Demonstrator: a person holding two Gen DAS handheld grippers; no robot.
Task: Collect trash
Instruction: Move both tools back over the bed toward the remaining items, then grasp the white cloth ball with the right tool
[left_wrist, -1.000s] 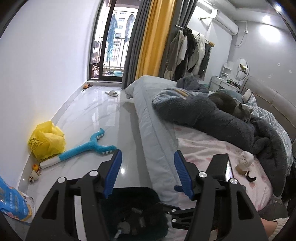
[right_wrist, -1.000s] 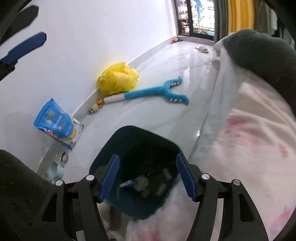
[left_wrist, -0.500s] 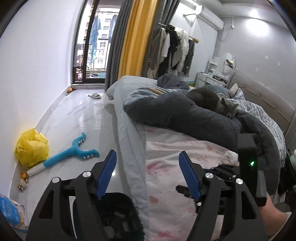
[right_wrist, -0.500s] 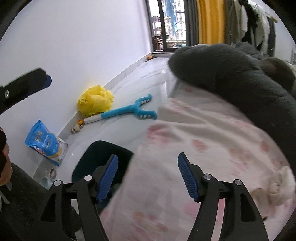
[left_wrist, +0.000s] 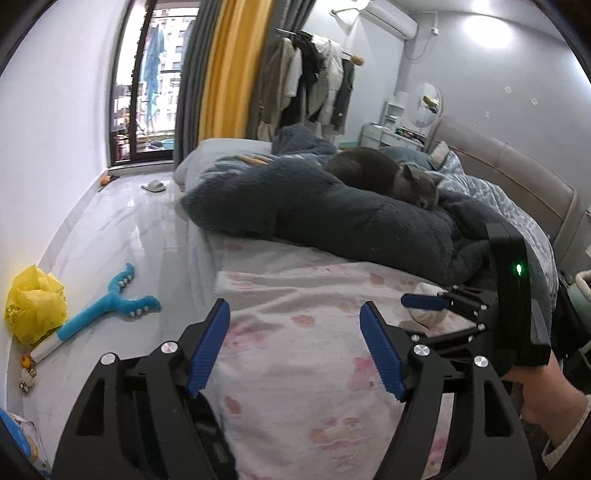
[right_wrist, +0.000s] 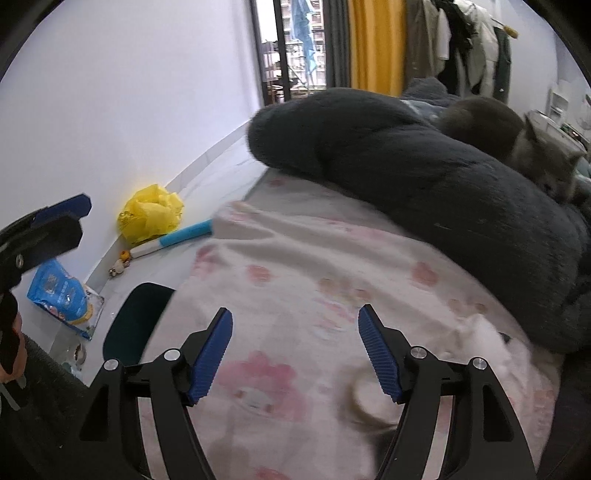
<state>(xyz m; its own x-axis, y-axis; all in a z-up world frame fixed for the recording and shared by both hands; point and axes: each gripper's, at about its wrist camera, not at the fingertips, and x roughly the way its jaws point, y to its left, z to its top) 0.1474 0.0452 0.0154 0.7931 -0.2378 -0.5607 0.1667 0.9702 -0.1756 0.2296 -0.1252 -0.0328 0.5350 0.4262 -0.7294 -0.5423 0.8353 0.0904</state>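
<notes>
Both the left gripper (left_wrist: 291, 347) and right gripper (right_wrist: 295, 350) hang empty over the pink-flowered bedsheet (left_wrist: 314, 325), jaws opening, while the crumpled whitish tissue wad (left_wrist: 424, 314) lies beside the right one, where a careless pinch could snag sheet or rouse the sleeping grey cat (left_wrist: 388, 177).

Dark bin (right_wrist: 136, 317) at 8 o'clock in right wrist view: the pink-print sheet (right_wrist: 295, 295) is covering its right side; contents not showing. White crumpled item (right_wrist: 484, 332) at 4 o'clock is blurring; cannot tell what it is. In left wrist view a pale wad (left_wrist: 424, 314) at 3 o'clock is sitting partly behind the right tool (left_wrist: 424, 302). Blue bag (left_wrist: 18, 439) at 8 o'clock is running off the frame edge.
</notes>
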